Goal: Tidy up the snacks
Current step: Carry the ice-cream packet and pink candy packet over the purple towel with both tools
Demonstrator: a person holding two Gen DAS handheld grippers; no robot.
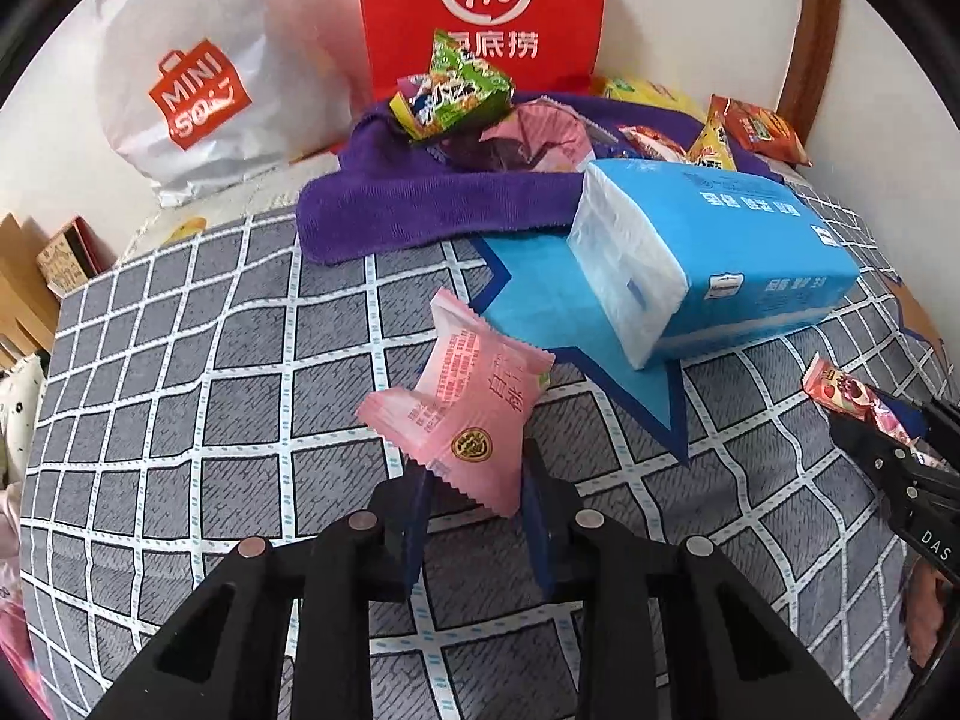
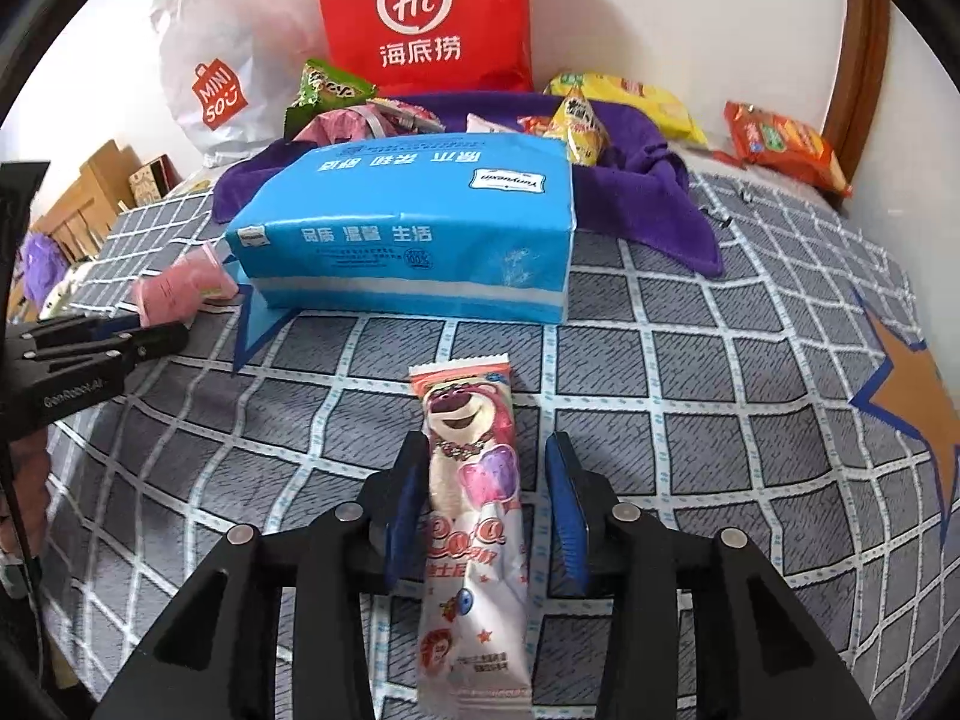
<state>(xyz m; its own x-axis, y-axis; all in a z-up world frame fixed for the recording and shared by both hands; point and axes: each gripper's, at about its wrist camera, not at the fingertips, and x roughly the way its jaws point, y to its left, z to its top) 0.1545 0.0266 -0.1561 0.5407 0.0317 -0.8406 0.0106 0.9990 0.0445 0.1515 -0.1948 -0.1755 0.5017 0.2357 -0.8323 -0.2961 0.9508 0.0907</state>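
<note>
Snacks: one gripped, one let go

Snacks lie on a checked bed cover around a blue tissue pack. Left of the pack, the left gripper pinches a pink pastry packet. In front of the pack, the right gripper stands partly open around a Lotso bear stick, pads not pressing. Judged next: carry the pink packet to its group. Bags read "Hi" and "MINISO".

Both grippers same build: matte black plastic frames, two angled arms each with slot cutouts, round silver pins at the pivots. Left gripper and right gripper have blue pads lining the fingers. White lettering on the body sides, seen from the opposite camera.
</note>
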